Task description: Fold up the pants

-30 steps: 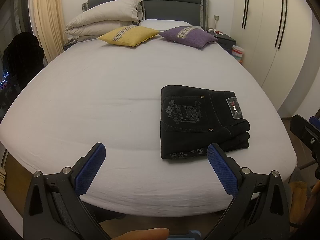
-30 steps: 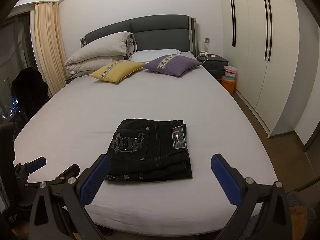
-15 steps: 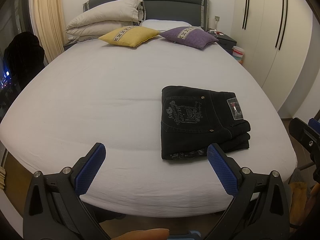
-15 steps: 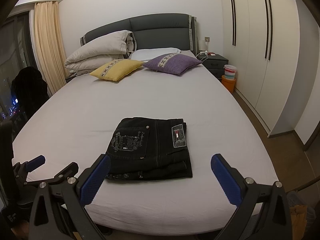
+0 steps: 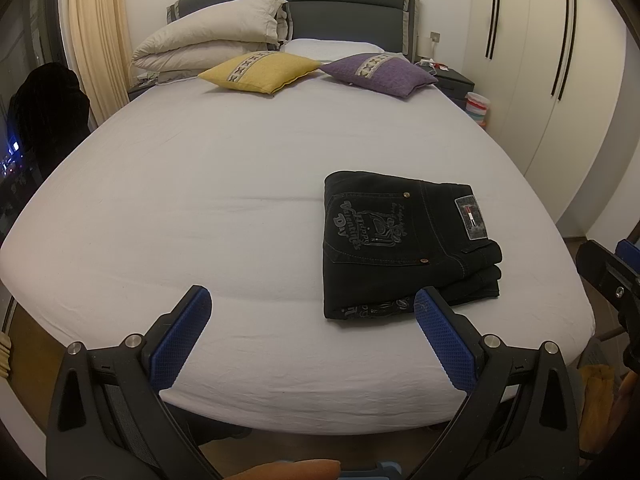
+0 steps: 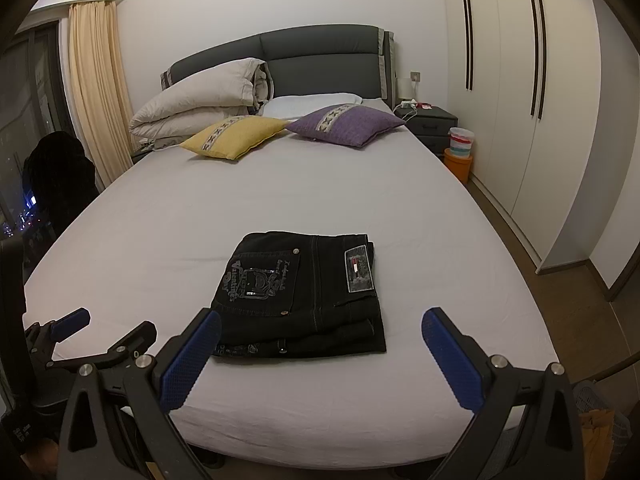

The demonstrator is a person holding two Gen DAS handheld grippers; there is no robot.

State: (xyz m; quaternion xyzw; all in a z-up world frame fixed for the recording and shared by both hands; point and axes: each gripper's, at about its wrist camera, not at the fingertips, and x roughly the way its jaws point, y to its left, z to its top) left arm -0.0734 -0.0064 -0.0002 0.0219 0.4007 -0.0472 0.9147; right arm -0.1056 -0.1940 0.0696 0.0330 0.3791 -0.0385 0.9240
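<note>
Black pants (image 5: 404, 240) lie folded in a neat stack on the white bed (image 5: 200, 200), near its front right part; they also show in the right wrist view (image 6: 304, 296). A back pocket with grey lettering and a label patch face up. My left gripper (image 5: 312, 336) is open and empty, held back over the bed's front edge, left of the pants. My right gripper (image 6: 320, 356) is open and empty, held back in front of the pants. Neither touches the pants.
A yellow cushion (image 5: 260, 70), a purple cushion (image 5: 380, 74) and a folded beige duvet (image 5: 212, 44) lie at the headboard. A nightstand (image 6: 426, 122) and stacked tubs (image 6: 460, 152) stand right of the bed, by white wardrobes (image 6: 540, 100). A dark chair (image 6: 56, 176) stands left.
Both grippers drifted very slightly; the view barely shifts. The pants have not moved and both grippers stay open.
</note>
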